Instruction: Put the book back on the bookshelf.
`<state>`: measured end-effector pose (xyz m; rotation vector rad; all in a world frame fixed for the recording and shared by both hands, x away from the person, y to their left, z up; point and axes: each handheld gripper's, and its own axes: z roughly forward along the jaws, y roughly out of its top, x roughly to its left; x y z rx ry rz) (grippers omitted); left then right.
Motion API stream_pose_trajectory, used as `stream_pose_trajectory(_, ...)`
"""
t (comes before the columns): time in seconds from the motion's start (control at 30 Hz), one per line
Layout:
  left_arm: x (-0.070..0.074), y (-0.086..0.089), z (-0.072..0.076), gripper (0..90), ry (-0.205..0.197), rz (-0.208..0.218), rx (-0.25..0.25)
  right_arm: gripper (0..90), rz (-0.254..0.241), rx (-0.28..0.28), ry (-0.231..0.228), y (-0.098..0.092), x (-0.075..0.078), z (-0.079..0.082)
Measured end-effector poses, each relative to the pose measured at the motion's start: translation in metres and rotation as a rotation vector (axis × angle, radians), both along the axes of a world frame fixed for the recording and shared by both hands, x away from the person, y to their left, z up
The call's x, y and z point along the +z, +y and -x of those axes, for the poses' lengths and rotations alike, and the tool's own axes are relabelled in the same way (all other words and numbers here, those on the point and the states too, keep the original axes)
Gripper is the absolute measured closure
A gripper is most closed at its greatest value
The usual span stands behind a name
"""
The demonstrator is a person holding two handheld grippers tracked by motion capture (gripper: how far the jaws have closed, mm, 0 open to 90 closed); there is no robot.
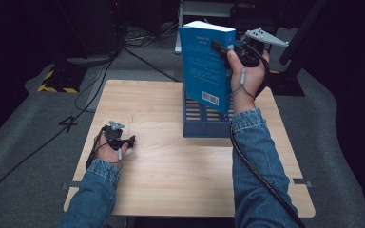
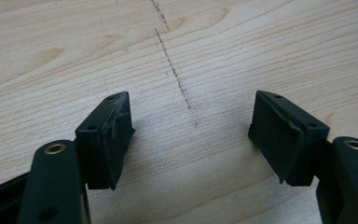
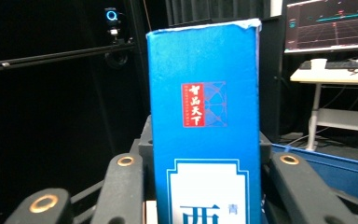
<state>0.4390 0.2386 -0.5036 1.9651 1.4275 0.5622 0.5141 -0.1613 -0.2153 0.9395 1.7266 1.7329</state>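
The right tool (image 1: 221,49) grips a thick blue book (image 1: 206,64) by its spine edge, one jaw on each cover, and holds it upright in the air. In the right gripper view the book's spine (image 3: 205,140) rises straight up between the two jaws, its red label just above them. Directly below the tool and the book stands a blue slotted crate (image 1: 204,122) on the wooden surface (image 1: 171,166); the book's lower corner with the barcode hangs over the crate's open top, though whether it touches the crate cannot be told. The left tool (image 1: 129,141) rests low on the surface, well apart from the book, its jaws spread wide with bare wood and a faint pencil line (image 2: 172,70) ahead of them.
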Motion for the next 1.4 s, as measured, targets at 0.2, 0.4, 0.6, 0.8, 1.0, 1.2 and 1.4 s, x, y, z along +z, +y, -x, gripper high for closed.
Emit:
stream_pose_trajectory(0.2, 0.000, 0.000, 0.003, 29.8, -0.001, 0.004, 0.002, 62.2, 0.002, -0.009, 0.033, 0.005, -0.008, -0.013)
stream_pose_trajectory(0.4, 0.000, 0.000, 0.003, 29.8, -0.001, 0.004, 0.002, 62.2, -0.024, -0.037, 0.062, -0.003, -0.015, -0.025)
stream_pose_trajectory(0.6, 0.000, 0.000, 0.003, 29.8, -0.001, 0.004, 0.001, 62.1, -0.022, -0.090, 0.071, -0.012, -0.021, -0.034)
stream_pose_trajectory(0.8, 0.000, 0.000, 0.002, 29.7, -0.003, -0.001, 0.001, 62.1, -0.050, -0.124, 0.115, -0.020, -0.027, -0.043)
stream_pose_trajectory(1.0, 0.000, 0.000, 0.002, 29.7, -0.001, 0.002, 0.001, 62.1, -0.062, -0.141, 0.105, -0.008, -0.025, -0.051)
stream_pose_trajectory(1.2, 0.000, 0.000, 0.002, 29.7, -0.002, -0.004, 0.001, 62.0, -0.083, -0.178, 0.059, 0.007, -0.023, -0.059)
stream_pose_trajectory(1.4, 0.000, 0.000, 0.001, 29.7, -0.001, -0.004, -0.001, 61.9, -0.066, -0.186, 0.085, 0.026, -0.046, -0.074)
